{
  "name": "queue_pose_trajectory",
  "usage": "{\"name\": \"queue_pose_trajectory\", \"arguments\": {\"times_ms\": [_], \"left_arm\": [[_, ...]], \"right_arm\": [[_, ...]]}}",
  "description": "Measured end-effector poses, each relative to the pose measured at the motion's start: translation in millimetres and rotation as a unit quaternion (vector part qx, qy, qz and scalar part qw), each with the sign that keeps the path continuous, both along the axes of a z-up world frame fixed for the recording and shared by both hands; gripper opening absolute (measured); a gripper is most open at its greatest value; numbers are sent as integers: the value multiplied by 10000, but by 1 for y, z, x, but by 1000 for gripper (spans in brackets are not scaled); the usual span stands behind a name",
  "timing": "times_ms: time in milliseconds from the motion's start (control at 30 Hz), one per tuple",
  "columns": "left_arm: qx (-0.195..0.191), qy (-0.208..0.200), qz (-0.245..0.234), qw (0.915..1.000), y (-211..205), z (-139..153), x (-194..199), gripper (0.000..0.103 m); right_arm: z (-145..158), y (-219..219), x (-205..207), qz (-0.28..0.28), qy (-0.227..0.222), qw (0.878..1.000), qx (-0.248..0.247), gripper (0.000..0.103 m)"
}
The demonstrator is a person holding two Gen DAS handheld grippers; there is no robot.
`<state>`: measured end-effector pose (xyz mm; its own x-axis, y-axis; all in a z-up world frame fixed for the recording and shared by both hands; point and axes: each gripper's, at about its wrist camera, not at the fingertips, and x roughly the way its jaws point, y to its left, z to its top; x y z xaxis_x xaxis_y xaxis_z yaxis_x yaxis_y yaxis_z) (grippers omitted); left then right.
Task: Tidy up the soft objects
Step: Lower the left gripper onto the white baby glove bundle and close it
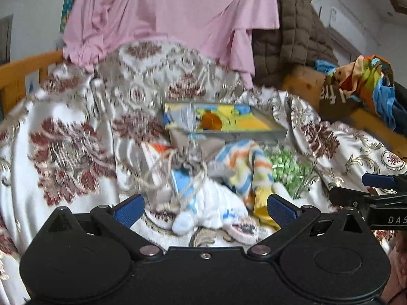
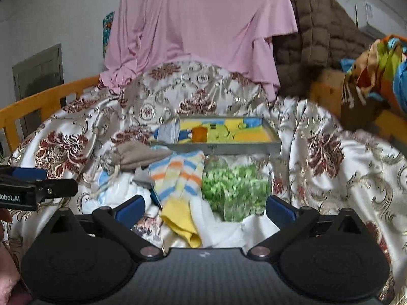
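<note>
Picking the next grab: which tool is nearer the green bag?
Right. The right tool is open with the green bag just ahead, toward its right finger. The left tool, also open, faces the white knit item; the bag sits off to its right.

The bedspread (image 2: 330, 152) is white satin with dark red flowers and gold scrolls. A sock (image 2: 178, 178) has blue, orange and yellow stripes on white, with a yellow cuff. The bag (image 2: 234, 190) beside it is speckled green. A pouch (image 2: 137, 155) is taupe. The tray (image 2: 216, 147) is grey, its contents yellow, blue and orange. The draped cloth (image 2: 203, 25) is pink, the quilt (image 2: 313, 33) brown.
</note>
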<state>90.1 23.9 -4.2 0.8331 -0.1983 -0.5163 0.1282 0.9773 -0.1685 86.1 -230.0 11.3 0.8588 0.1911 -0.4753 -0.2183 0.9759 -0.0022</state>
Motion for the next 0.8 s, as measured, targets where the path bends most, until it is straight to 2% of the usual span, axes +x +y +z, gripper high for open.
{"name": "queue_pose_trajectory", "arguments": {"times_ms": [400,533,800], "left_arm": [[113,793,-128,9967,-10,-22,34,102],[88,1002,-105,9949,-9,-30,51,102],[-291,1364,7,9902,-6,-48,81,102]], "right_arm": [[-28,5,30,25,896,9959,-89,103],[-38,11,40,101,998,9947,-207,103],[-57,19,69,295,986,9932,-551,103]]}}
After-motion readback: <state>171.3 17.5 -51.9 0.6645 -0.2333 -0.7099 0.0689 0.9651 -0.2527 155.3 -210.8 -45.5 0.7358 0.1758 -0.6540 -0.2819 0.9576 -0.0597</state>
